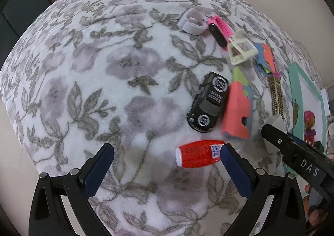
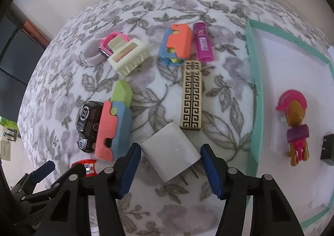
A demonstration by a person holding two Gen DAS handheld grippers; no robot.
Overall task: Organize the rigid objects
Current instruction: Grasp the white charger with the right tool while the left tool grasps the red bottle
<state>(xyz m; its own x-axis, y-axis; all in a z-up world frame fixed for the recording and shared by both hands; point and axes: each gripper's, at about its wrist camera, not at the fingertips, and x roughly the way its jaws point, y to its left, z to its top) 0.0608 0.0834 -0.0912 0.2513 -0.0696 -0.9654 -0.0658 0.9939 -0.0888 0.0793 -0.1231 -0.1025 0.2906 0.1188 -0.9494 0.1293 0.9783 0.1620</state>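
Mid-sort, by the look of it: loose items spread over a floral blanket (image 2: 167,6), a teal-edged tray (image 2: 253,90) off to the right already holding a pink toy dog (image 2: 296,125) and a small black block (image 2: 328,148).

Right gripper (image 2: 170,165) spread wide around a white charger (image 2: 171,150), blue pads either side of its body, left pad at or near the casing, right pad just short of it; nothing clamped yet. Prongs pointing back toward the camera. Plain, smooth, boxy, lying flat and slightly skewed on the blanket.

Next move, as a judgement: close squarely on the flat sides, lift clear, carry right over the teal rim and set down on bare white beside the toy dog. Smooth casing likely to slip if pinched on a corner.

Left gripper (image 1: 167,165) also wide open, holding nothing, low over the blanket with a red bottle (image 1: 198,155) just inside its right finger. Probably next in turn. Black toy car (image 1: 206,102) and pink foam piece (image 1: 237,111) close behind.
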